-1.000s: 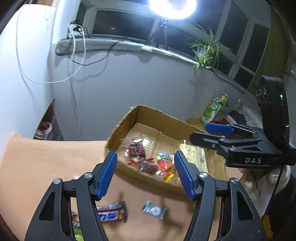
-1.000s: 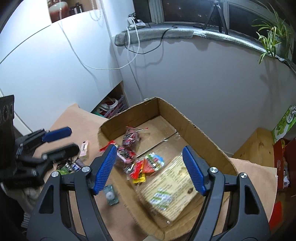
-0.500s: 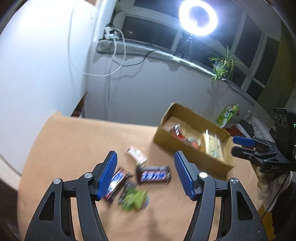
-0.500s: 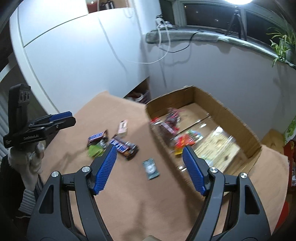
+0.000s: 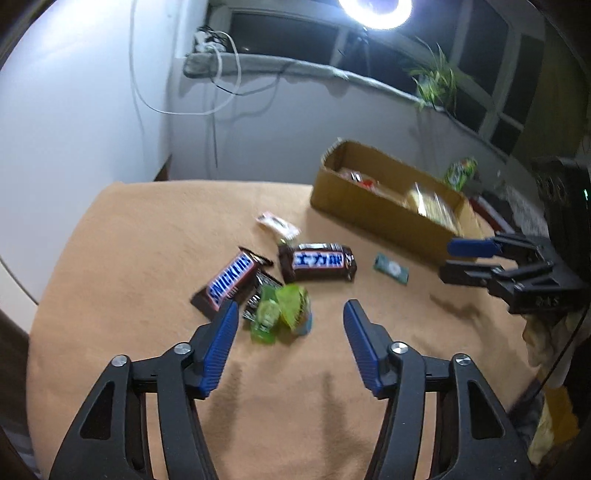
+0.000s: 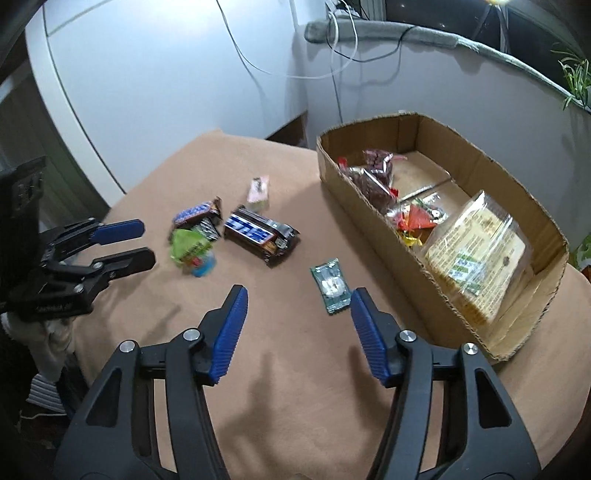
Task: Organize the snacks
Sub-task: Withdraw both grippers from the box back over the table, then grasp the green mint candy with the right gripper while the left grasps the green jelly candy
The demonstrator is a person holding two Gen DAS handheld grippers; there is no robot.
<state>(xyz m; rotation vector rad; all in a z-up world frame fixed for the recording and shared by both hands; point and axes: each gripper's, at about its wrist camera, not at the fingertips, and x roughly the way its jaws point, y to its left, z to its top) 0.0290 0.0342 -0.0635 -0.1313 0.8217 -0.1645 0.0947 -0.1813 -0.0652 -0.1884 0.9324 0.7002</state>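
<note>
Loose snacks lie on the tan cloth: two brown Snickers bars [image 5: 231, 278] [image 5: 317, 261], green candy packets [image 5: 282, 308], a small pink-white packet [image 5: 277, 225] and a dark green sachet [image 6: 331, 285]. A cardboard box [image 6: 373, 210] to the right holds wrapped sweets and a clear bag of crackers [image 6: 476, 254]. My left gripper [image 5: 290, 321] hovers just short of the green packets, jaws closing with nothing between them. My right gripper [image 6: 297, 308] hangs above the cloth, the sachet just ahead beside its right fingertip, jaws closing on nothing.
A white wall with hanging cables stands behind the table [image 5: 147, 221]. A window ledge carries a ring light [image 5: 375, 13] and a potted plant [image 5: 436, 79]. A green carton [image 5: 460, 171] stands behind the box. The cloth falls away at the left and near edges.
Both grippers have drawn back from over the box toward the loose snacks and sunk lower. Both pairs of jaws stand narrower than before.
</note>
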